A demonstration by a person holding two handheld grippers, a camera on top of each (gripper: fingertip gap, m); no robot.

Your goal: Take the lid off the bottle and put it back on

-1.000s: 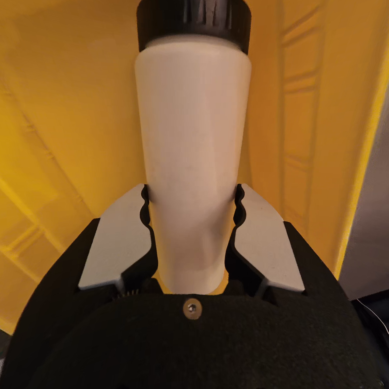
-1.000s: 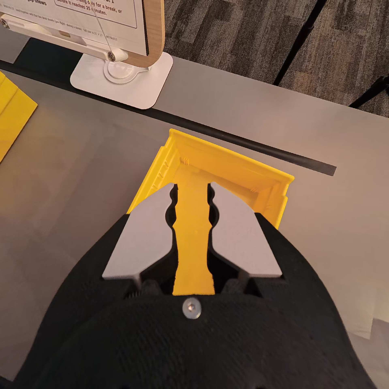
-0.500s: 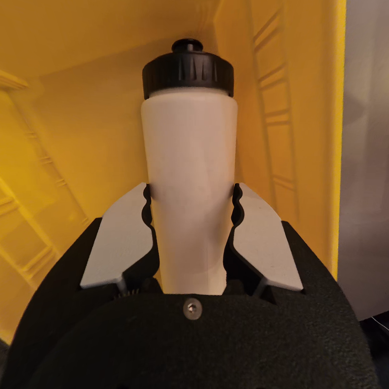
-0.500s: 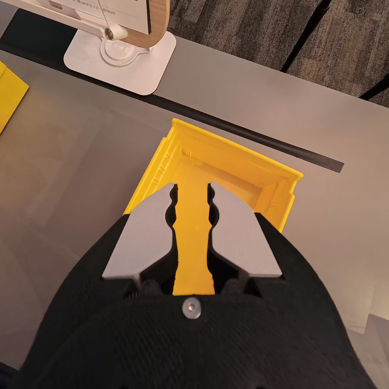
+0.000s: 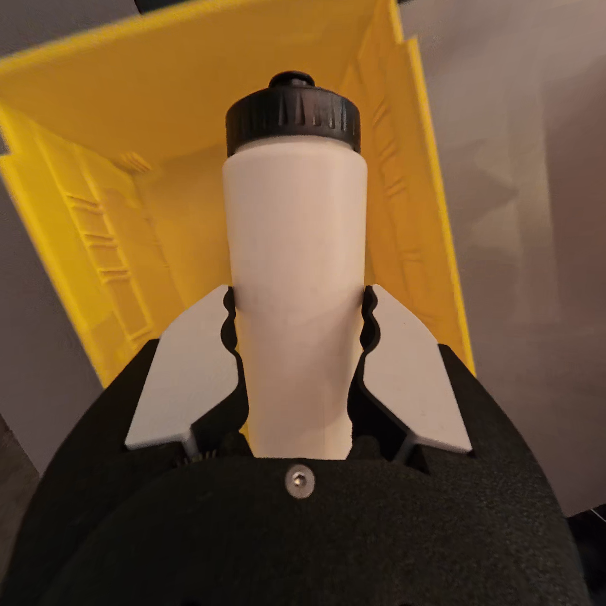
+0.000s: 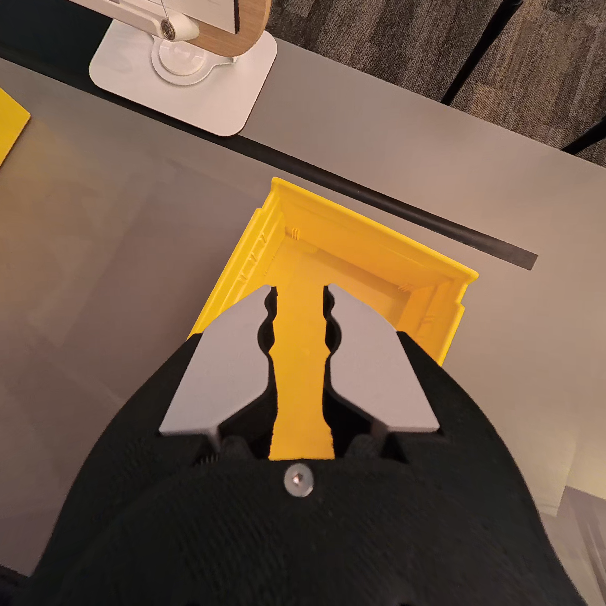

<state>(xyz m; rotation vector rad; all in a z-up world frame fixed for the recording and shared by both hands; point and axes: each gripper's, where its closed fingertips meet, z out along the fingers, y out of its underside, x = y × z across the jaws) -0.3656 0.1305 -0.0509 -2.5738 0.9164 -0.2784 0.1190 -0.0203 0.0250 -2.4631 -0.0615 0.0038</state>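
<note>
In the left wrist view my left gripper [image 5: 299, 292] is shut on a white bottle [image 5: 295, 249] around its lower body. The bottle's black ribbed lid [image 5: 292, 123] with a spout is on and points away from the camera, over a yellow bin [image 5: 137, 108]. In the right wrist view my right gripper [image 6: 299, 288] is open and empty, hovering above a second yellow bin [image 6: 370, 242]. The bottle does not show in the right wrist view.
The bins stand on a grey table [image 6: 114, 236]. A white stand base [image 6: 183, 85] with a wooden-edged board sits at the back left. A black strip [image 6: 426, 219] runs across the table behind the bin. Another yellow bin's corner [image 6: 11, 131] shows at far left.
My left gripper has drawn the bottle back and up out of the bin, so the whole lid and the bin's rim now show. My right gripper has shifted slightly over its bin, still open.
</note>
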